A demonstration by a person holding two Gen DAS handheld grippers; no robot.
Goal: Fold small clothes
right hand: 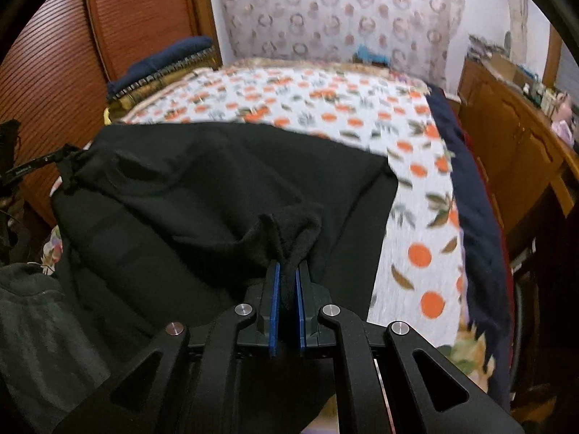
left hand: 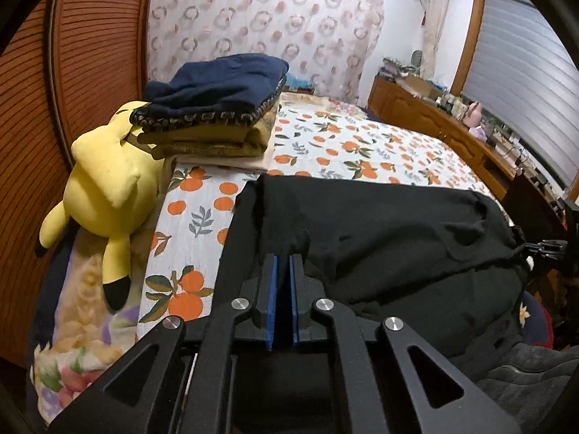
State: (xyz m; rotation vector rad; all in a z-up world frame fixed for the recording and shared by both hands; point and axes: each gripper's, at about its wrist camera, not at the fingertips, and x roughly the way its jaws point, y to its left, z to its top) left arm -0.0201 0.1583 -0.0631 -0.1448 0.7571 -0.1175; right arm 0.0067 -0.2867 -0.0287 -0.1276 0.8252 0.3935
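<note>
L gripper (left hand: 283, 258) & R gripper (right hand: 287, 266) pinch black garment (left hand: 380, 224); plush (left hand: 108, 181), folded stack (left hand: 217, 108) nearby

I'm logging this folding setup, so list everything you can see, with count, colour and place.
black garment: one, black, spread on the bed's near end, pinched by both grippers
bedsheet: one, white with orange fruit print, covering the bed
folded clothes: one stack, navy over mustard and beige, far left of the bed
plush toy: one, yellow, beside that stack
cabinet: one, brown wood, right of the bed
left gripper: black, blue pads, shut on cloth
right gripper: same, shut on cloth
</note>
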